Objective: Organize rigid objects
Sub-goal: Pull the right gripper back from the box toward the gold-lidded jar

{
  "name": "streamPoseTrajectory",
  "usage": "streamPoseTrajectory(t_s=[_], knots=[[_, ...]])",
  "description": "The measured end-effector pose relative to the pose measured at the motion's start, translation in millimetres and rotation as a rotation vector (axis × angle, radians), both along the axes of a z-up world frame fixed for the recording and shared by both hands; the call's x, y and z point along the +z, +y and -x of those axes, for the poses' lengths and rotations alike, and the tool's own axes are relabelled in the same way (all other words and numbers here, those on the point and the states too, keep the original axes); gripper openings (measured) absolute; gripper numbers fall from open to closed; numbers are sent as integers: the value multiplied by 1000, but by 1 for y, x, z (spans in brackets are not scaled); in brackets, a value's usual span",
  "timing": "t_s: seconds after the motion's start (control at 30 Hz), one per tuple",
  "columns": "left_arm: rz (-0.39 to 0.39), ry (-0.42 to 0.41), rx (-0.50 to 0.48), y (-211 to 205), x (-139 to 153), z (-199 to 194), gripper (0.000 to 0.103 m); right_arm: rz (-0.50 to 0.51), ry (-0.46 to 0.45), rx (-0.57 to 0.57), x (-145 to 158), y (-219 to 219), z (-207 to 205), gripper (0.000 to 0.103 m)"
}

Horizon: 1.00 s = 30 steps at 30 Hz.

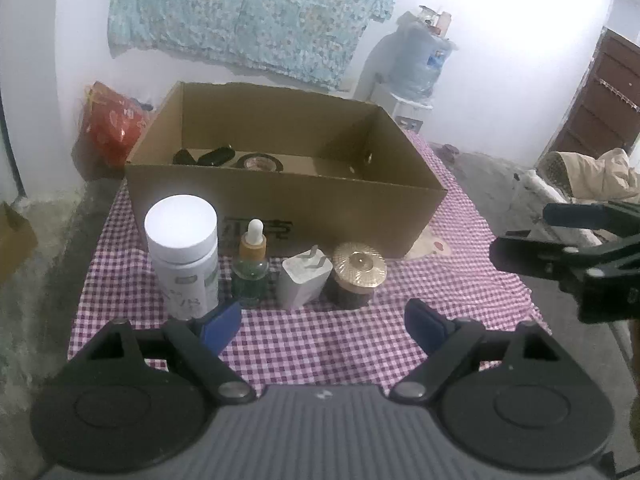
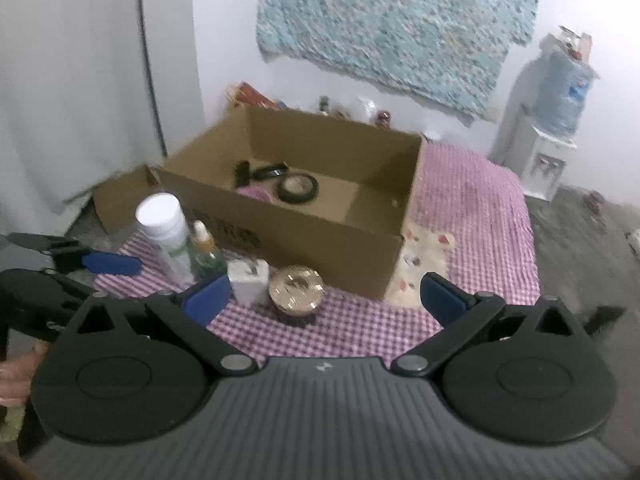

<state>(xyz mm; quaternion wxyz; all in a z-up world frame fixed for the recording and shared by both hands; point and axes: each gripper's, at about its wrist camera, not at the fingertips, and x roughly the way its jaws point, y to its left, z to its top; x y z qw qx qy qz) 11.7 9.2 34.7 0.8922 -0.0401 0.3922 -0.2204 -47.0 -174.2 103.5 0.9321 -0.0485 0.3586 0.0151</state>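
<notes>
Ahead, cardboard box (image 1: 280, 196) (four items (image 1: 264, 272) before).

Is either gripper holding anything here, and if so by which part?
Nothing is held. The left gripper and right gripper are both open and empty, short of the items by the box.

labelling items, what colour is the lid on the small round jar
Gold, ribbed lid on a dark jar; clearest in the left wrist view.

Ahead of the claws a white plastered wall (image 1: 280, 76) carries a hanging pale turquoise floral cloth (image 1: 248, 12). Ahead to the right a white water dispenser topped by a blue plastic bottle (image 2: 560, 96) stands on the grey concrete floor (image 2: 580, 240), with a dark brown wooden door (image 1: 600, 100) further right under bright glare
</notes>
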Motion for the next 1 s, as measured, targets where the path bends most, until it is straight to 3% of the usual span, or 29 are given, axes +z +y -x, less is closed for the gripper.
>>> streamPoseTrajectory(t_s=[0.23,0.47,0.57,0.87,1.0], knots=[[-12,-22,13,1,-5,6,90,73,35,-52,-5,5,-2,102],[-56,-47,3,-6,-9,13,90,89,-52,-52,4,8,10,102],[-64,-60,-15,-9,-14,14,90,13,-84,-28,-2,3,19,102],[-155,-108,-112,-46,-36,2,89,-292,-18,-39,-46,-22,-1,102],[-175,-112,-150,-67,-49,-5,78,-337,-18,-55,-62,-30,-19,102]])
